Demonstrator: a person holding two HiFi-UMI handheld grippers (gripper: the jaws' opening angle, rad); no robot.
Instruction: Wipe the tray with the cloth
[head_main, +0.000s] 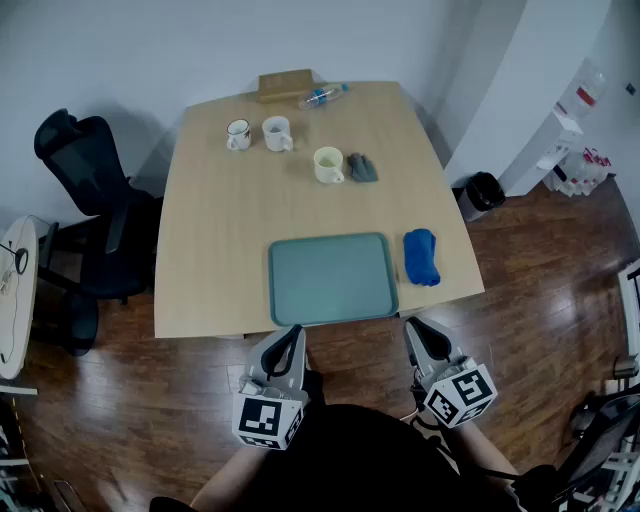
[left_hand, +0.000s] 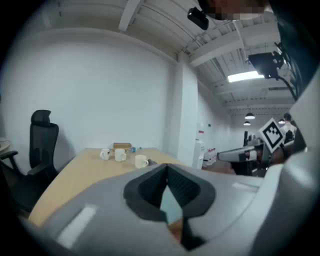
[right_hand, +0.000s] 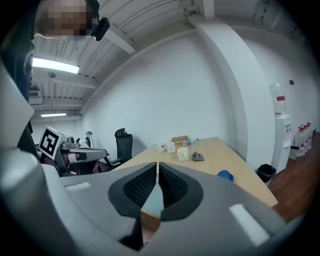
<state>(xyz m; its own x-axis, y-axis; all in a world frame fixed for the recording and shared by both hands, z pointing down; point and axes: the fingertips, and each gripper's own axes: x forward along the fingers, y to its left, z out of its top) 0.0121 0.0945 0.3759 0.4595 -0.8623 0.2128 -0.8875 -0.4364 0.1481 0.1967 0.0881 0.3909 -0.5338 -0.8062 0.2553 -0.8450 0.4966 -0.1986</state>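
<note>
The left gripper (head_main: 293, 332) and right gripper (head_main: 412, 326) are both pinched together, holding nothing, just off the table's (head_main: 210, 230) near edge. The teal tray (head_main: 332, 278) lies toward their twelve o'clock. The blue cloth (head_main: 421, 256) sits just beside it at three o'clock.

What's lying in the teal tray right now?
Nothing visible: the tray looks bare in the head view. The blue cloth lies on the table beside its right edge, not in it. Anything under the tray is covered.
</note>
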